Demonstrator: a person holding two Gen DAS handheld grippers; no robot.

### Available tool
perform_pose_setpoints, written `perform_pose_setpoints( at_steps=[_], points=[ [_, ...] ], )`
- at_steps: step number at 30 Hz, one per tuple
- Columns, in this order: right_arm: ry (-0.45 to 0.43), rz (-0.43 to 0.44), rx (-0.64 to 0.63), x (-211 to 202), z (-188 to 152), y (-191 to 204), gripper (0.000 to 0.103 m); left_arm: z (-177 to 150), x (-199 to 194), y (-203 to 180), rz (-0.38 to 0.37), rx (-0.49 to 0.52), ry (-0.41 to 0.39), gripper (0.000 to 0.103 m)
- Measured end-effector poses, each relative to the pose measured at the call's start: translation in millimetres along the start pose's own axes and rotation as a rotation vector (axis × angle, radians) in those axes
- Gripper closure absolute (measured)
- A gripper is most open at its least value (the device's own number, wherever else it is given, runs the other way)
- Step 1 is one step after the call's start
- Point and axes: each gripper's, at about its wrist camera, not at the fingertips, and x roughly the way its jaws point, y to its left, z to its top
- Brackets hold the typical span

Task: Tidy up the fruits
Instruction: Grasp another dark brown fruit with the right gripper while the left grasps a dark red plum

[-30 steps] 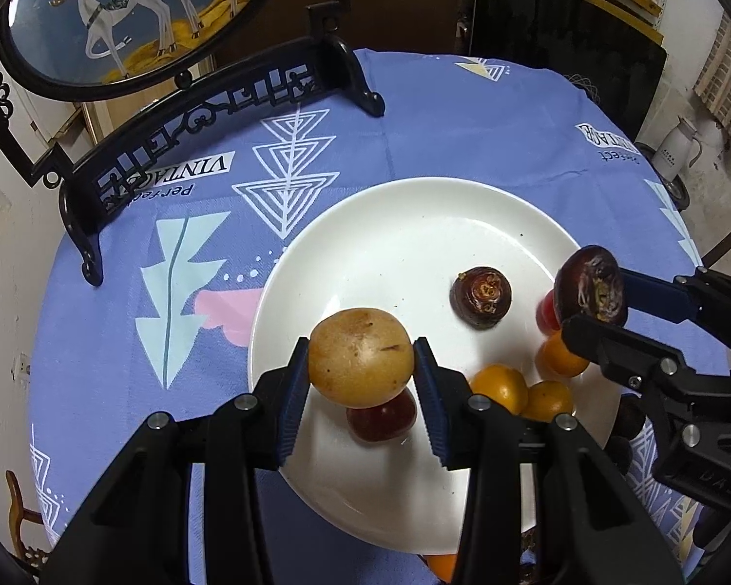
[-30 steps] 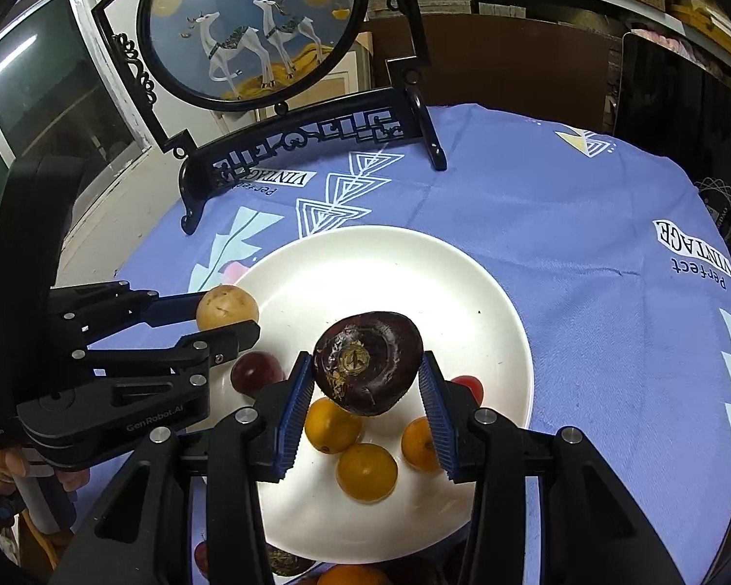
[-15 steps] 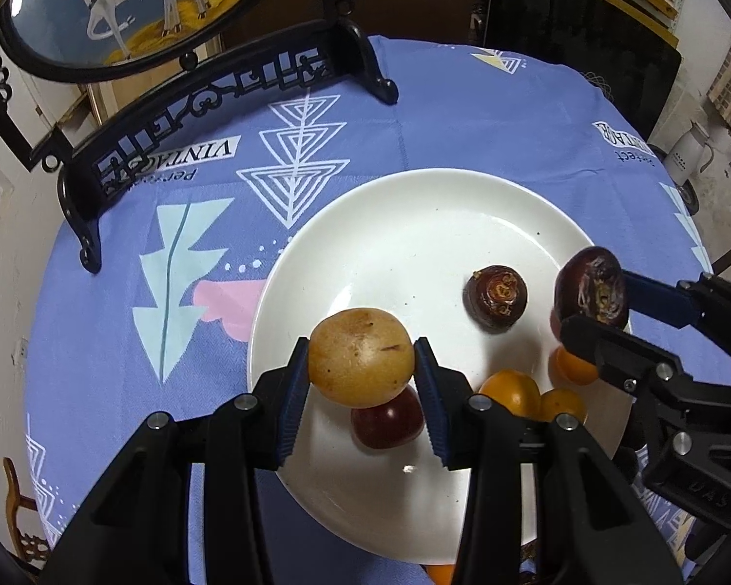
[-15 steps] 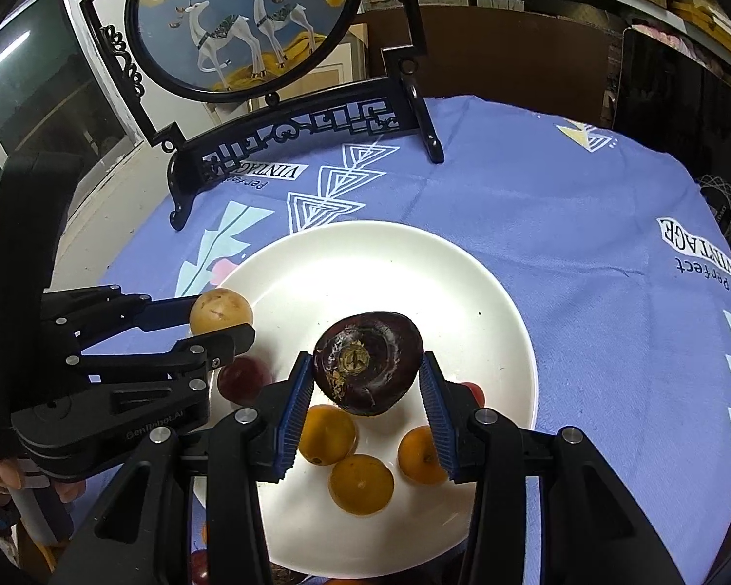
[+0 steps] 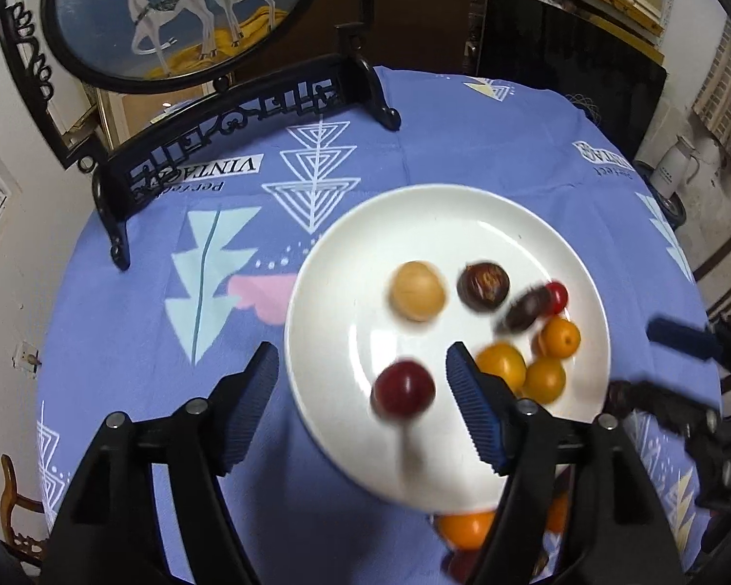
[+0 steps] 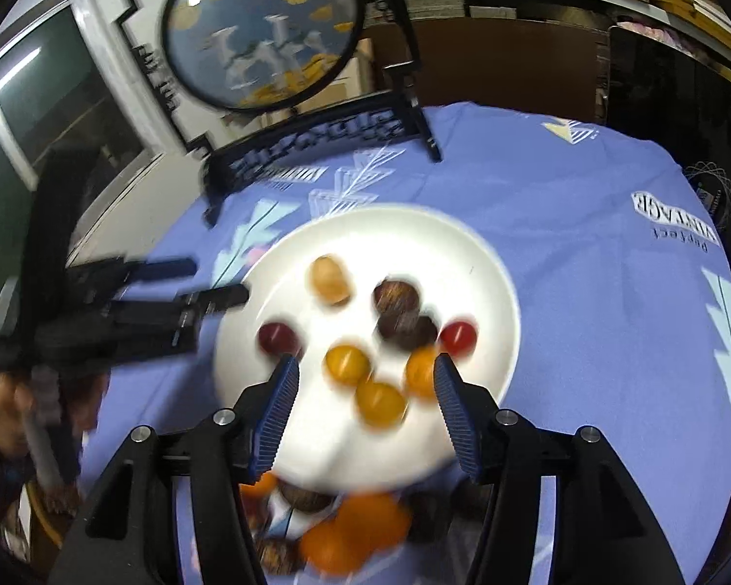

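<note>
A round table covered by a blue-violet printed tablecloth (image 5: 346,156) filled both views, with dark furniture and shelving behind it.

Nearest in the left wrist view, the left gripper (image 5: 360,399) occupied the lower centre of the frame; its blue-padded fingers (image 5: 472,404) stood wide apart and held nothing. Just beyond and between them lay the white plate (image 5: 443,224). A dark red fruit (image 5: 403,388) sat on the plate's near part, between the finger tips but touching neither. To its right were three orange fruits (image 5: 502,365), clustered together. Farther on lay a tan round fruit (image 5: 418,291), a dark brown fruit (image 5: 483,286), a second, motion-blurred dark fruit (image 5: 524,309) and a small red fruit (image 5: 556,296) at the right. Another orange fruit (image 5: 465,529) lay off the plate at the lower edge of the frame.

In the right wrist view, heavily blurred, the right gripper (image 6: 365,404) likewise stood wide open and empty at lower centre, above the plate's near rim. Loose fruit (image 6: 351,531) lay on the cloth at the bottom of that frame.

Farthest, in the upper left of both views, stood a black carved stand holding a round deer picture (image 5: 185,9).
</note>
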Motion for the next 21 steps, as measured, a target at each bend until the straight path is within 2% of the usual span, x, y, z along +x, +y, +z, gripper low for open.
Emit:
perform_pose_setpoints(
  at_steps=[3, 6, 9, 13, 20, 21],
  points=[
    [0.056, 0.044, -0.055, -10.7, -38.7, 19.9, 0.045, -19.5, -8.6, 5.1, -0.009, 0.002, 0.007, 0.032],
    [0.155, 0.095, -0.109, -9.3, -85.8, 45.1, 0.045, -40.6, -14.0, 7.9, -0.018, 0.007, 0.025, 0.031],
    [0.231, 0.094, -0.099, 6.3, -120.6, 56.8, 0.045, -61.6, -18.3, 10.7, -0.026, 0.008, 0.049, 0.031],
    [0.24, 0.072, -0.034, 27.5, -132.1, 58.3, 0.045, -81.8, -22.2, 12.1, -0.033, 0.007, 0.075, 0.031],
    [0.209, 0.047, -0.033, 40.1, -130.4, 67.8, 0.045, -110.9, -28.5, -0.9, -0.07, 0.031, 0.11, 0.028],
    [0.206, 0.044, -0.035, 40.0, -130.5, 68.0, 0.049, -113.2, -28.0, -4.2, -0.077, 0.036, 0.114, 0.028]
  ],
)
